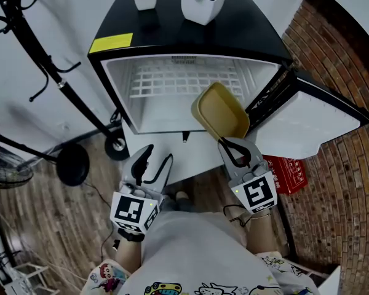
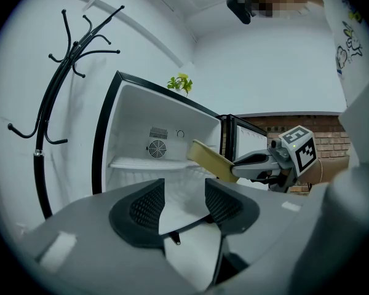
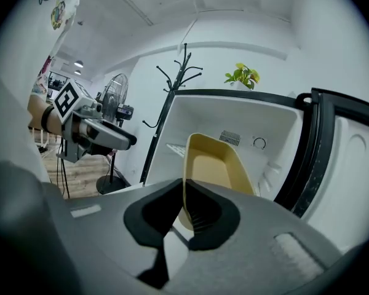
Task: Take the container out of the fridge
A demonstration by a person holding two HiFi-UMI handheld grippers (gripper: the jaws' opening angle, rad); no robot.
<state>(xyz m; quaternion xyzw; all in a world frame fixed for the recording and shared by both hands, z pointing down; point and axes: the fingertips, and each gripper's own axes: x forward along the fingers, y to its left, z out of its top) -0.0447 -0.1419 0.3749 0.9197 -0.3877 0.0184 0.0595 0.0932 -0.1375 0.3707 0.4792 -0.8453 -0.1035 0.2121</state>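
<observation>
Noted: container [image 1: 220, 110], mustard-yellow, shallow, rectangular with rounded corners, smooth matte walls, empty inside. Pinched by its near short rim in right gripper [image 1: 235, 154], jaws closed tight on the thin wall. Located at the open mouth of the black fridge [image 1: 190, 35], right side, just beside the swung-out door [image 1: 307, 112]. Long axis in line with the jaws, pointing into the white cavity; far end tipped higher, open face upward. Behind it, white wire shelf [image 1: 184, 78]. Left gripper [image 1: 149, 165]: jaws apart, nothing between.
</observation>
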